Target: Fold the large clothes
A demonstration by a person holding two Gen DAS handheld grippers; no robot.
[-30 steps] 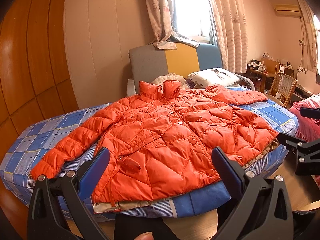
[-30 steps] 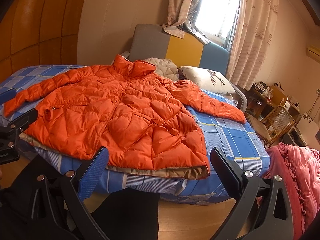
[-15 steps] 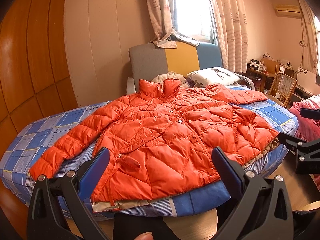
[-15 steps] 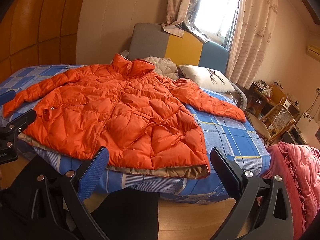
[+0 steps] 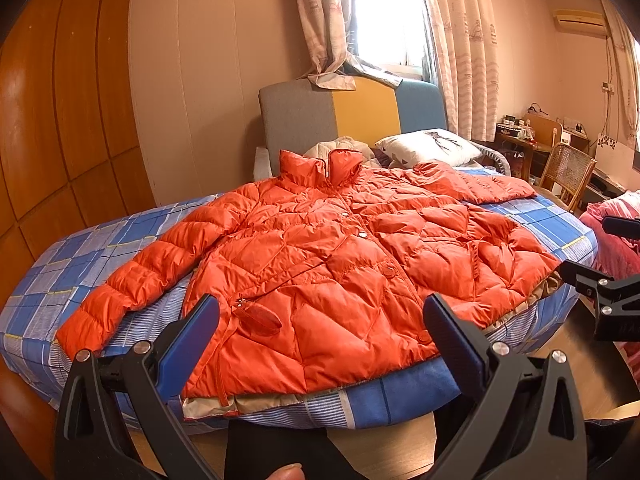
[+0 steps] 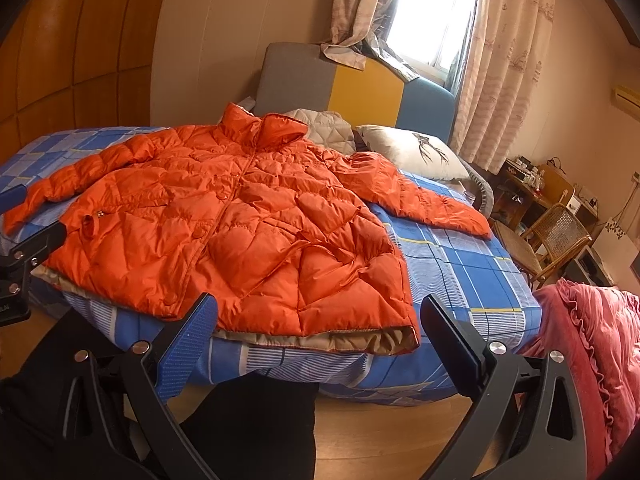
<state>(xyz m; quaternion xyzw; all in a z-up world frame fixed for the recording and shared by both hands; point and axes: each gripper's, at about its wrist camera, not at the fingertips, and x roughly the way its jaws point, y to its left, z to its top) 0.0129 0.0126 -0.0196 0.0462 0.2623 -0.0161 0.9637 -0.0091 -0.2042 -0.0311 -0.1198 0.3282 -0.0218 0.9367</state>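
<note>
Sunlight came through the curtained window behind a grey, yellow and blue headboard (image 5: 352, 116), and a bed with a blue checked sheet (image 6: 456, 256) filled the room. Spread flat across it, front up, lay an orange down jacket (image 5: 340, 264), collar toward the headboard at twelve o'clock and hem hanging at the near edge, so its long axis ran straight away from the person standing at the foot. Both sleeves were stretched out sideways, one toward nine o'clock, the other toward two. The left gripper (image 5: 320, 320) hovered just short of the hem with its jaws spread wide and holding nothing; the right gripper (image 6: 318, 320) was likewise wide open and empty, near the hem's right corner. Neither touched the fabric. No fold looked to have been made yet. By my reckoning the left gripper sat nearer the nine o'clock sleeve, the right nearer the other.
</note>
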